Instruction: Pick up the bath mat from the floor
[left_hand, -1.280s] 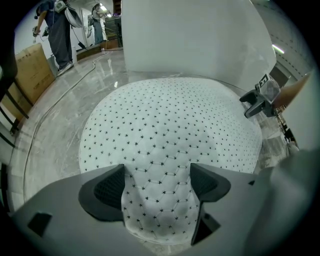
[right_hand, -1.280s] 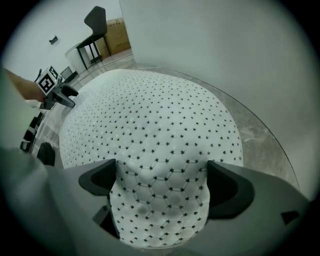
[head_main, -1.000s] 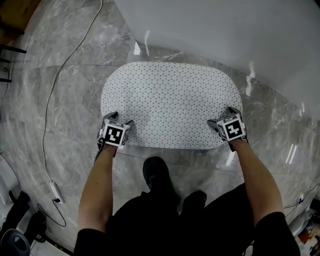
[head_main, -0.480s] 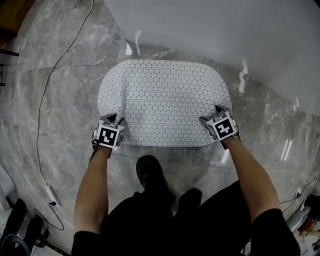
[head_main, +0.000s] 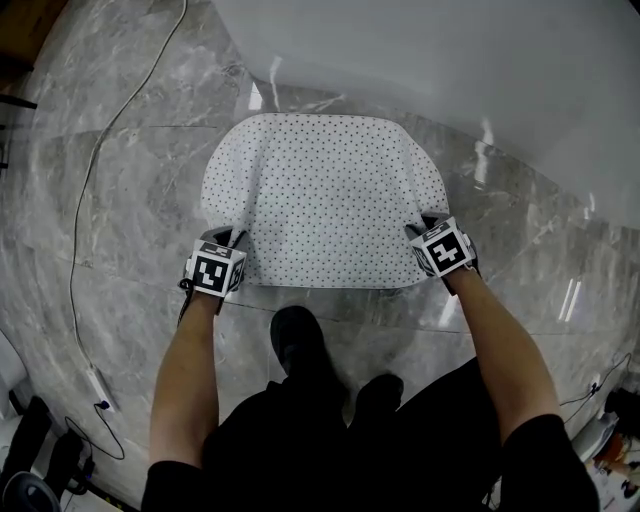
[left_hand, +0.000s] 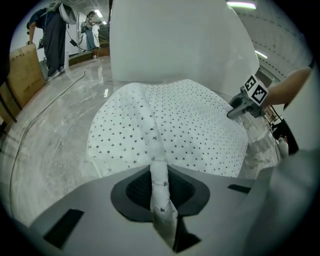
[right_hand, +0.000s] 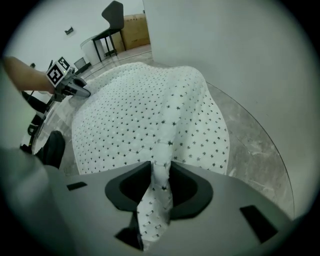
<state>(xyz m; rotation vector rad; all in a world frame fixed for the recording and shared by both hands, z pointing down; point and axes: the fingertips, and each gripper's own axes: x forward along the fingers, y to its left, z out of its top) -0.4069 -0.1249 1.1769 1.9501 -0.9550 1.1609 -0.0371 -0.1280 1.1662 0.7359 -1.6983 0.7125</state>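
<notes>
Now both pairs of jaws have just been closing, and each pinches a fold of the mat (head_main: 325, 200): the left hand-held gripper (head_main: 232, 242) and the right hand-held gripper (head_main: 424, 226) clamp the two corners of the edge farthest from the wall (head_main: 420, 50). The mat lies mostly on the floor (head_main: 130, 200), its far edge near the wall, with ridges rising toward each grip. Lifting well likely means raising both ends together and level, keeping the pinches tight so the fabric cannot slip, and drawing it away from the wall.
</notes>
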